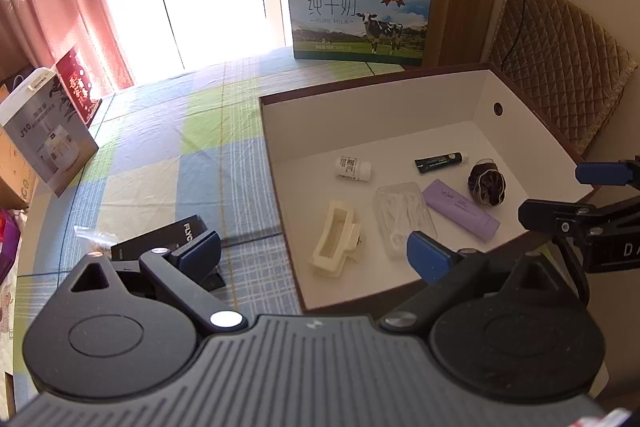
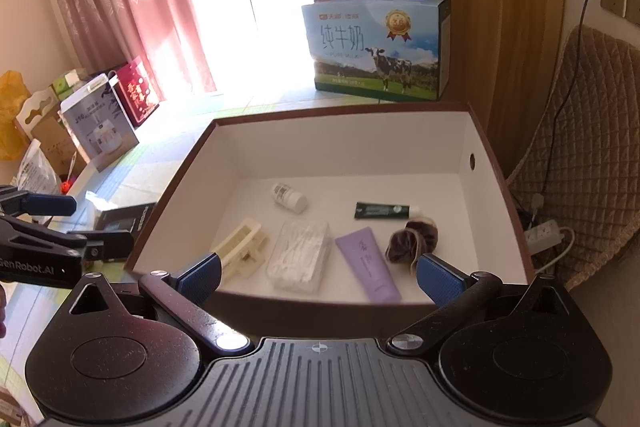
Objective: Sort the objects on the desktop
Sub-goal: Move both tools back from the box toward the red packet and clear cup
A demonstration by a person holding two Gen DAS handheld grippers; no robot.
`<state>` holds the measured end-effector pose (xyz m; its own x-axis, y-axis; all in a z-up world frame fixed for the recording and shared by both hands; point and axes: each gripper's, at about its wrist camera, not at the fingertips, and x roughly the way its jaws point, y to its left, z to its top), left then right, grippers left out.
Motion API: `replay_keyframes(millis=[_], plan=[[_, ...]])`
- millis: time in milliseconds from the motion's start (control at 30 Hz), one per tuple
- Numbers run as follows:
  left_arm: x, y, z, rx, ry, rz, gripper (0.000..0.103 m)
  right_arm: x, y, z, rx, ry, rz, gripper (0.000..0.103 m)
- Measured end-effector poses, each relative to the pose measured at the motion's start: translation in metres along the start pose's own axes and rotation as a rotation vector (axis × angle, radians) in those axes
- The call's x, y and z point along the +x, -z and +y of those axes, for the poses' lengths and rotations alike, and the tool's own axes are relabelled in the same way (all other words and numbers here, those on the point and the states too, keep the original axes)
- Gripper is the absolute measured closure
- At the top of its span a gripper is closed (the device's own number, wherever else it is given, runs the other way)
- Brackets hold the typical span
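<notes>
White-lined box (image 1: 400,99) with a brown rim sits on the plaid-covered desk (image 1: 180,155), holding six items. Back row: small white bottle (image 1: 353,168) on its side, dark green tube (image 1: 440,162). Front row, left to right in the right wrist view: cream hair claw (image 1: 335,245), clear plastic case (image 1: 404,217), lilac tube (image 1: 460,209), dark scrunchie (image 1: 487,183). None touching, except the scrunchie sits just beside the lilac tube.

Left tongs (image 1: 314,255) spread wide, nothing between the blue pads; they hover over the box's near-left corner, one pad over the desk, the other over the box interior. Right tongs (image 2: 318,273) also spread wide and empty, hanging above the box's near wall.

Black carton (image 1: 160,241) lies on the desk outside the box, left of it, partly hidden behind the left tongs' pad. Milk cartons (image 1: 360,15) are stacked behind the box.
</notes>
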<state>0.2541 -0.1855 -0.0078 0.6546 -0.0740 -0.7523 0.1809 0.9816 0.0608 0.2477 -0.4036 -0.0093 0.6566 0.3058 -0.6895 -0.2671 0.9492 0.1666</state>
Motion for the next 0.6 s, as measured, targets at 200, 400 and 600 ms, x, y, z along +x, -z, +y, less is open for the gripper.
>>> replay_keyframes(millis=[200, 400, 600], plan=[[-0.015, 0.015, 0.012, -0.005, -0.004, 0.007, 0.005, -0.006, 0.011, 0.014, -0.002, 0.003, 0.009, 0.002], [-0.027, 0.031, 0.026, -0.014, -0.008, 0.026, 0.004, -0.006, 0.019, 0.036, -0.013, -0.012, 0.027, 0.002], [-0.031, 0.049, 0.046, -0.033, -0.021, 0.062, 0.004, 0.002, 0.032, 0.066, -0.045, -0.046, 0.069, 0.002]])
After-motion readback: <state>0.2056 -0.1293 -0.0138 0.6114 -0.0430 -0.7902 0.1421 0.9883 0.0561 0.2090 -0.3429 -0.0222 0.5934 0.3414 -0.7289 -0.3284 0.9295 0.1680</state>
